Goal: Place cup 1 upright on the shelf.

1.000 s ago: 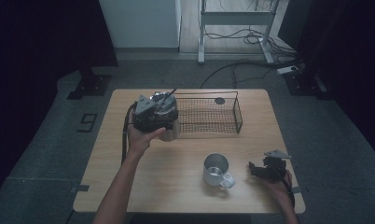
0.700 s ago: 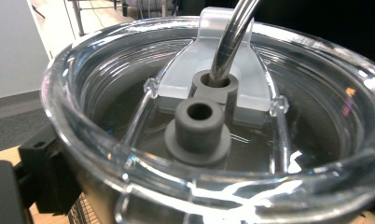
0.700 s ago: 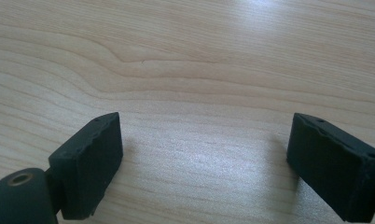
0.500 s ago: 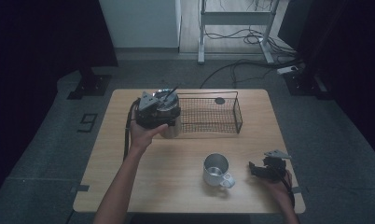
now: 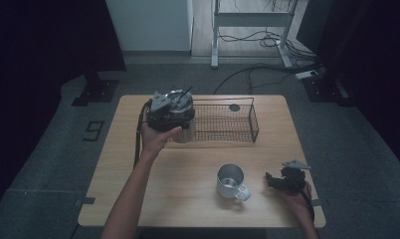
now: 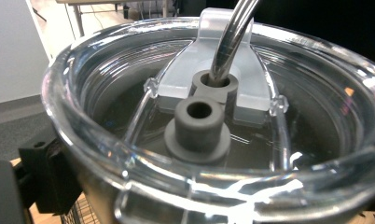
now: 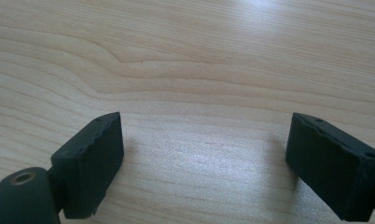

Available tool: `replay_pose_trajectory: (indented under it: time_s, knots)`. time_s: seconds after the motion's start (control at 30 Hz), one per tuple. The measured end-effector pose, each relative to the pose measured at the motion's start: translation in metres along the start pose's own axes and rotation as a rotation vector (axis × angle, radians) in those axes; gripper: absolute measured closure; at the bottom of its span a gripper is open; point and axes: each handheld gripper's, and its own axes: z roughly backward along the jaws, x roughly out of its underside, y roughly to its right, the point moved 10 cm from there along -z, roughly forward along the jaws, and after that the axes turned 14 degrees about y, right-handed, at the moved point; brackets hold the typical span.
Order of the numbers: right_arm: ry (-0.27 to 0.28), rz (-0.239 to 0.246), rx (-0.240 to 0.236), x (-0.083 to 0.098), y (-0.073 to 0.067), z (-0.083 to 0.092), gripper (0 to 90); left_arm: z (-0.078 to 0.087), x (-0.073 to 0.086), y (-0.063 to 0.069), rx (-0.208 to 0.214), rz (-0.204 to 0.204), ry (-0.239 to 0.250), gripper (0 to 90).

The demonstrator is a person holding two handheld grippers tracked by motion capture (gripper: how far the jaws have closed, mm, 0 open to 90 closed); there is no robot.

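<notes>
Tumbler (image 5: 184,132) stood upright at the far left of the surface (image 5: 188,204), touching or just beside the left end of the wire basket (image 5: 253,112). You had the left hand-held gripper (image 5: 169,109) down over its top. Your left hand (image 5: 158,139) was wrapped round the tool from the near side.

From the left gripper view, the camera sat right against the clear lid (image 6: 106,70), with the metal straw (image 6: 232,32) rising out of its port. One black jaw showed at the lower left, beside the tumbler's wall. That placement suggests you meant to take the tumbler by its upper rim, where the lid gives a firm edge. Whether the pads were actually pressing on it could not be told from these pictures.

The steel mug (image 5: 231,180) stood well apart, near the front of the surface, its handle turned toward your right side. Just beside it, the right hand-held gripper (image 5: 280,180) rested low at the front right corner. Its jaws stood spread over bare wood in the right gripper view (image 7: 204,140), and they had just been closing with nothing between them. You seemed to be parking that hand out of the way while the left did the work, probably to keep the basket's opening unobstructed.
</notes>
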Motion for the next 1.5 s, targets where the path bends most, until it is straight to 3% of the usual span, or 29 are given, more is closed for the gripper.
replay_pose_trajectory:
  time_s: [0.47, 0.83, 1.1, 1.23, 1.5]
  knots:
    - [0.000, -0.002, 0.001, 0.000, 0.000, 0.000, 11.4, -0.017, -0.007, 0.000, -0.004, -0.015, -0.014, 4.0]
    - [0.002, -0.002, 0.004, 0.000, 0.001, 0.000, 12.0, -0.027, -0.010, -0.002, 0.005, 0.003, -0.018, 4.0]
    - [0.003, -0.003, 0.005, 0.000, 0.001, 0.000, 12.0, -0.033, -0.013, -0.008, -0.006, 0.010, -0.013, 4.0]
    - [0.003, -0.002, 0.004, 0.000, 0.001, 0.000, 12.0, -0.039, -0.012, -0.013, -0.022, -0.011, -0.014, 4.0]
    - [0.003, -0.002, 0.005, 0.000, 0.001, 0.000, 12.2, -0.046, -0.011, -0.017, -0.008, 0.009, -0.014, 4.0]
